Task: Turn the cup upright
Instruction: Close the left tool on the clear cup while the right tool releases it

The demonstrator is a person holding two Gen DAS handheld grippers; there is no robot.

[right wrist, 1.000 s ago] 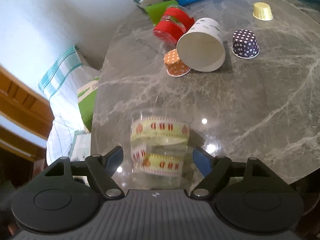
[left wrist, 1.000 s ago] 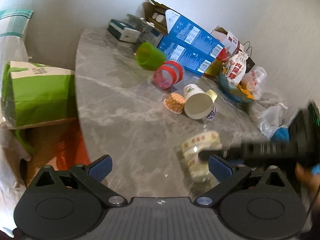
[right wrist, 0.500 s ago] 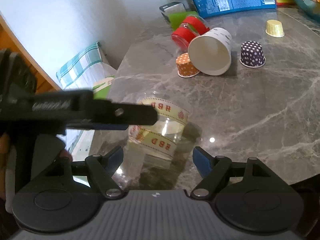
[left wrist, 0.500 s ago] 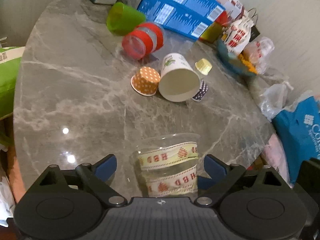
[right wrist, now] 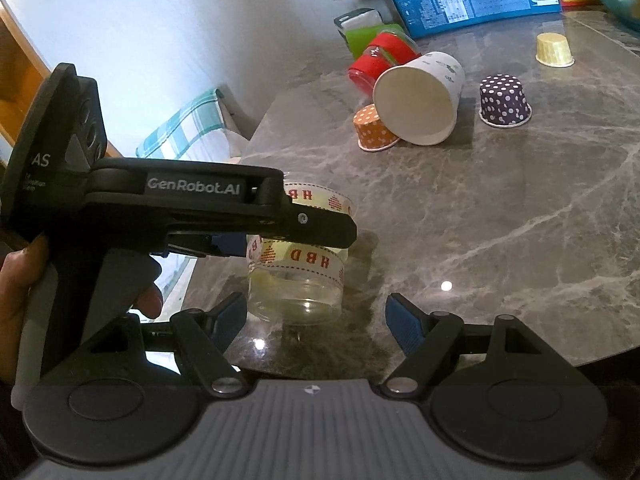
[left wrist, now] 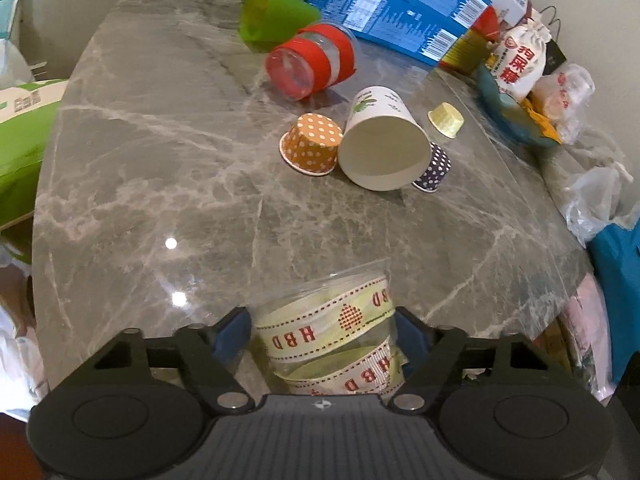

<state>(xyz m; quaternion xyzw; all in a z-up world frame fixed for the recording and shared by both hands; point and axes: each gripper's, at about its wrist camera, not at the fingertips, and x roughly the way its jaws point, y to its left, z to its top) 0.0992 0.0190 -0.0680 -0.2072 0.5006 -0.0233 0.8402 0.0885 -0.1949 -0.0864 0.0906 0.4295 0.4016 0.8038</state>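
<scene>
The clear cup [left wrist: 328, 332] with the HBD ribbon sits low centre in the left wrist view, right between the left gripper [left wrist: 322, 334] fingers, which are closed in against its sides and look to be gripping it. In the right wrist view the cup [right wrist: 298, 264] stands on the grey marble surface [right wrist: 500, 232] with its long axis vertical, narrower clear end down, so it looks upright already. The right gripper [right wrist: 316, 318] hangs just below it in frame, jaws spread wide and empty, one blue pad near the cup's base. Further up lie the white paper cup [left wrist: 382, 146] and the red cup [left wrist: 310, 62], both on their sides.
</scene>
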